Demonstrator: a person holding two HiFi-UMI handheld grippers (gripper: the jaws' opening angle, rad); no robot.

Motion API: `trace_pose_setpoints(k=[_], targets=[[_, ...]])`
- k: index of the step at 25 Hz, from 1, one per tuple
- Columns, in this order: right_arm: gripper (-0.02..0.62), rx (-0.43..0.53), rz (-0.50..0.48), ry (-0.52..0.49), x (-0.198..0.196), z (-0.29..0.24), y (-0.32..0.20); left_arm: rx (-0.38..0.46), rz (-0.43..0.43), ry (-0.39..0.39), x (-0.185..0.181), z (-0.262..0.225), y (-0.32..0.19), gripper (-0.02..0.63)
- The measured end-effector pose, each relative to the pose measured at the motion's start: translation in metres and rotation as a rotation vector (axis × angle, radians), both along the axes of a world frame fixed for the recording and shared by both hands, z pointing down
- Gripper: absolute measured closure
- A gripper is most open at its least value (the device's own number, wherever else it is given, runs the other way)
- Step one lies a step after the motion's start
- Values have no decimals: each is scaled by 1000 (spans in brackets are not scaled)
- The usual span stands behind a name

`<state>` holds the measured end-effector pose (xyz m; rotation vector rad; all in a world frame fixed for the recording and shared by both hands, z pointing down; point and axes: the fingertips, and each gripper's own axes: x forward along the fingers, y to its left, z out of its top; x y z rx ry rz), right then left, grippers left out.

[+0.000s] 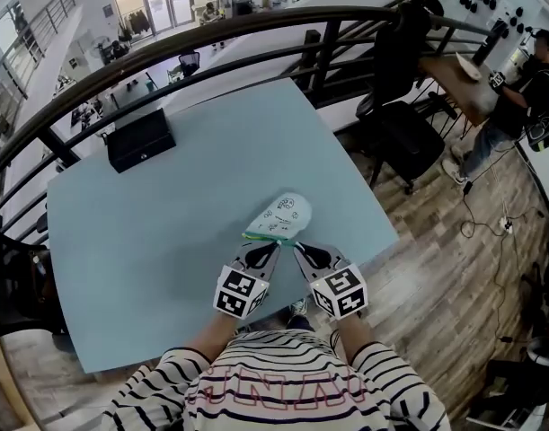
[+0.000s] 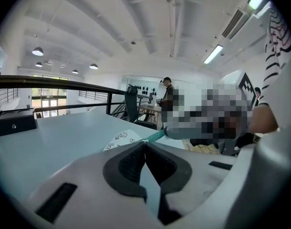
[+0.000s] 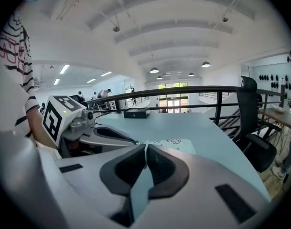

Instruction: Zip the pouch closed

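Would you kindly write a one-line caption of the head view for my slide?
The left gripper and right gripper pinch the teal-zipped end of a white pouch at a blue table.

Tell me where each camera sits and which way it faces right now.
Head view: on the person's head, steeply down onto the table, pouch, left tongs, right tongs; striped sleeves show.
Left gripper view: on the left tongs, along their shut jaws over the pouch; one sleeve at right.
Right gripper view: on the right tongs, along shut jaws; left tongs at left.
Shared: all show the pouch.
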<state>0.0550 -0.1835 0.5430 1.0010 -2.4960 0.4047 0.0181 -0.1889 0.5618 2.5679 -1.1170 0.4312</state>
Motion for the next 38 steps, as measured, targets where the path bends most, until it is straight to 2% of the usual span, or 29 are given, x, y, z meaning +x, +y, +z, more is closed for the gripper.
trace_pose_setpoints(k=[4, 8, 19, 32, 38], targets=[[558, 9, 38, 9, -2, -4, 1, -7, -7, 1, -5, -4, 1, 581], [558, 10, 89, 17, 6, -2, 1, -49, -46, 14, -12, 0, 1, 581], [558, 14, 122, 21, 0, 2, 8, -28, -56, -69, -29, 8, 5, 581], [558, 16, 178, 13, 5, -3, 2, -58, -132, -72, -58, 11, -6, 581], [558, 14, 223, 15, 18, -3, -2, -56, -181, -105, -80, 14, -14, 581]])
